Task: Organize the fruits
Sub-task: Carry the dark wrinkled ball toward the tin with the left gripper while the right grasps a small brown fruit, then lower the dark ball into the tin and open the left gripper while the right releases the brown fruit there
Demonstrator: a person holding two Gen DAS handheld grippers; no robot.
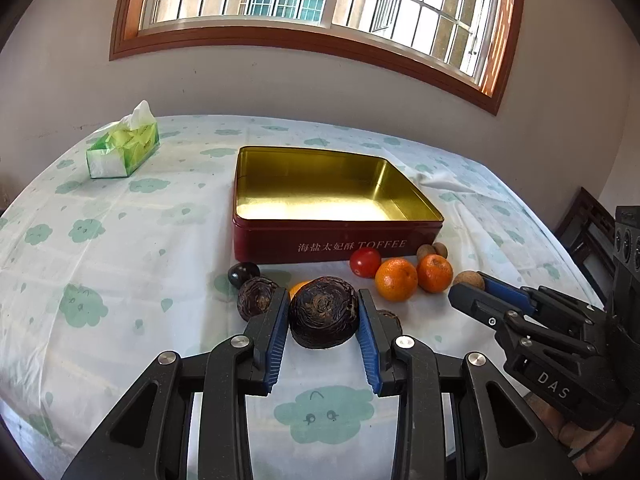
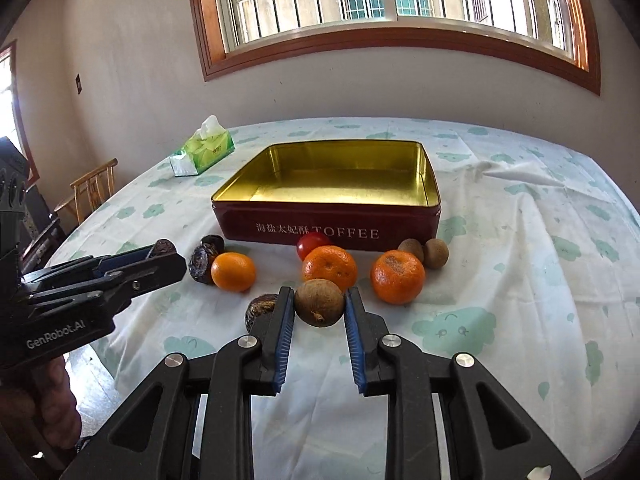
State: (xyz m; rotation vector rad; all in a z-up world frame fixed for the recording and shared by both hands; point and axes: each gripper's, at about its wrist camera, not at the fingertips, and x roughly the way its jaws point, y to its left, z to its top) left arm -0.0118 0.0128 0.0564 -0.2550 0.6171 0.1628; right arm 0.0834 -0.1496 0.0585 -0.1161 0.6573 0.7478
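My left gripper (image 1: 324, 300) is shut on a dark, wrinkled water chestnut (image 1: 324, 320), held just above the tablecloth. My right gripper (image 2: 319, 295) is shut on a small brown round fruit (image 2: 320, 308). Behind both stands a red toffee tin (image 1: 340, 245) with nothing on its gold floor. On the cloth in front of the tin lie three oranges (image 2: 397, 277), a red tomato (image 2: 312, 242), two more brown fruits (image 2: 424, 250) and several dark chestnuts (image 1: 256, 298). In the left wrist view the right gripper (image 1: 468, 285) comes in from the right.
A green tissue pack (image 1: 124, 148) sits at the table's far left. A wooden chair (image 2: 92, 192) stands beyond the left edge and dark furniture (image 1: 588, 232) beyond the right edge. The wall and window are close behind the table.
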